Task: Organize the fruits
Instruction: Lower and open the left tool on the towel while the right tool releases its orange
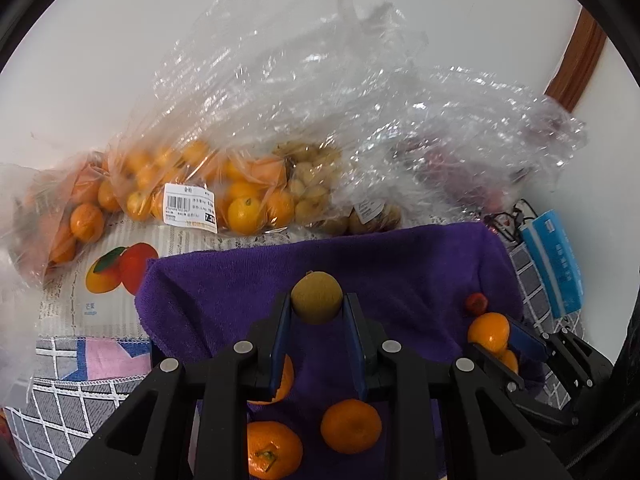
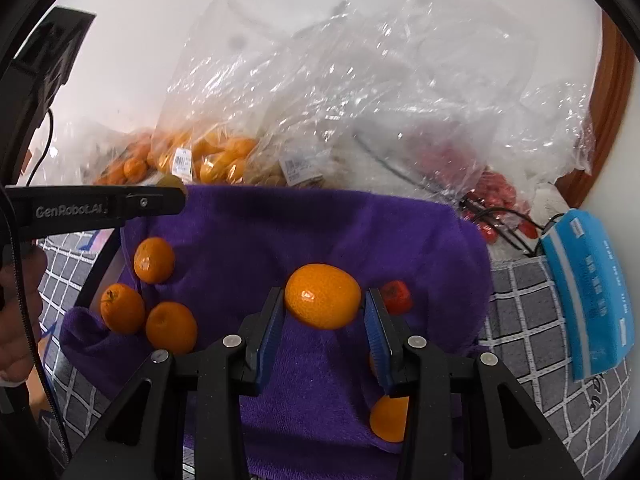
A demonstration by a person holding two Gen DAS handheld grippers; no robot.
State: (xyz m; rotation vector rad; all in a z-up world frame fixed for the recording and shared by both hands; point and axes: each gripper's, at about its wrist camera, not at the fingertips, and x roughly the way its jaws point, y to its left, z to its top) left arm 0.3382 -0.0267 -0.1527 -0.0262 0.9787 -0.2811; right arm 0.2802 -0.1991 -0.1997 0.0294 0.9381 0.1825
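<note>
A heap of clear plastic bags [image 1: 320, 120] fills the back of the scene against a white wall; through the film show small oranges, pale tan round fruits and, at the right, red fruits. One bag bears a white price label [image 1: 190, 208]. They lie on a surface covered with a grey checked cloth [image 2: 520, 320], with a printed sheet showing a mango picture [image 1: 120, 272] at the left.

In front of the bags lies a purple towel [image 2: 320, 232], spread over the checked cloth. A blue tissue pack [image 2: 592, 292] sits to its right, near a tangle of black cable.

On the towel three mandarins [image 2: 154, 260] rest in a loose cluster at its left side, close together, and another orange fruit [image 2: 388, 420] lies near the right gripper's finger, partly hidden by it. A small red fruit [image 2: 396, 296] sits just beyond that finger.

The left gripper [image 1: 316, 312] is clamped on a brownish-tan round fruit [image 1: 316, 296], its blue pads pressing both sides, held above the towel. The right gripper [image 2: 323, 312] is clamped on an orange mandarin [image 2: 323, 296], also held over the towel. In the right wrist view a person's hand [image 2: 16, 312] shows at the left edge.
</note>
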